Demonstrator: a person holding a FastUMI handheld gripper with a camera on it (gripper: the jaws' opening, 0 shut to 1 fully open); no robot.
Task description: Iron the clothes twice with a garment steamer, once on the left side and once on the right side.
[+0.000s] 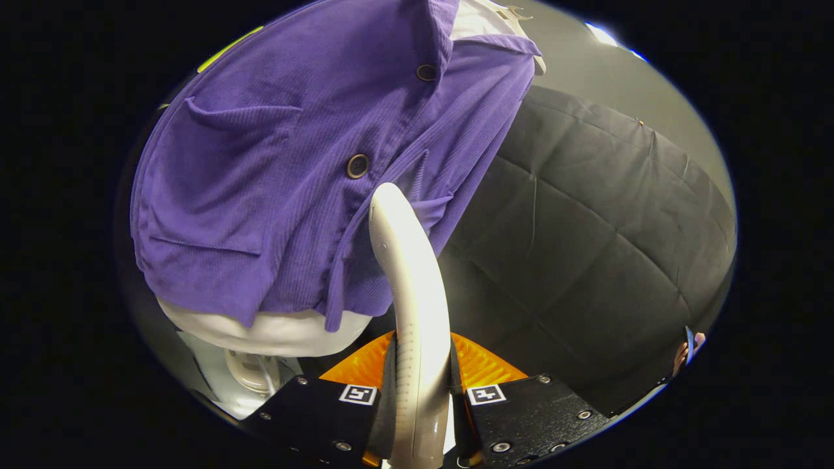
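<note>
While tool (pixel 422 374) clamps steamer (pixel 410 293), purple shirt (pixel 280 182) ahead, on mannequin (pixel 273 332)

No readable text, brand or number appears on any surface. The only signs are two small square black-and-white marker tags (pixel 358 394), one on each black finger block of the claw (pixel 420 365); their patterns are code blocks, not letters.

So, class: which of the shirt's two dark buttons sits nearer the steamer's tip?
The lower button, just above the steamer held in the tongs; the other button sits higher, near the collar.
</note>
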